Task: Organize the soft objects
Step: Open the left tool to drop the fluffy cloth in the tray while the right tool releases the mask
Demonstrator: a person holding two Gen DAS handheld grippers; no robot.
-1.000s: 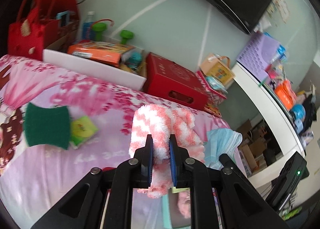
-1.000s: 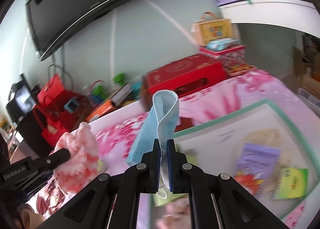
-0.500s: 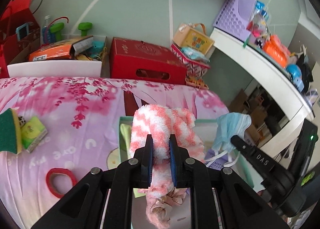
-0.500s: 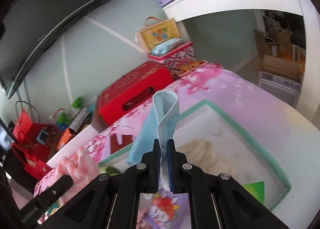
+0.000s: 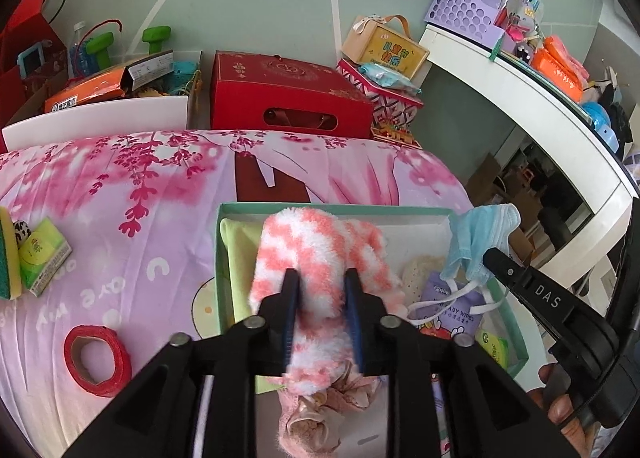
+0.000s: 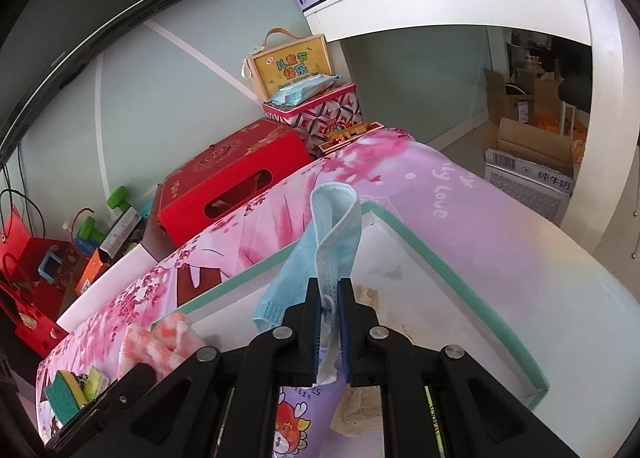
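over a bed with a pink floral bedspread (image 5: 120, 186), both grippers now hang above a shallow green-rimmed box (image 5: 218, 258); a second ago the left view showed mostly bedspread with the box barely in sight, and the right view showed the box off to one side. inside the box lie a pale green cloth (image 5: 240, 254), a purple wipes packet (image 5: 452, 306) and other small packets. the left gripper (image 5: 320, 314) has a fluffy pink and white sock (image 5: 320, 254) between its pads; its jaws have just been opening and stand wider than before, with the sock bulging between them and drooping below. the right gripper (image 6: 329, 322) pinches a blue face mask (image 6: 320, 250), jaws nearly pressed together, mask folded upright above the box. left of the box lie a red tape roll (image 5: 98, 358), a small green packet (image 5: 42, 254) and a green sponge (image 5: 6, 258).
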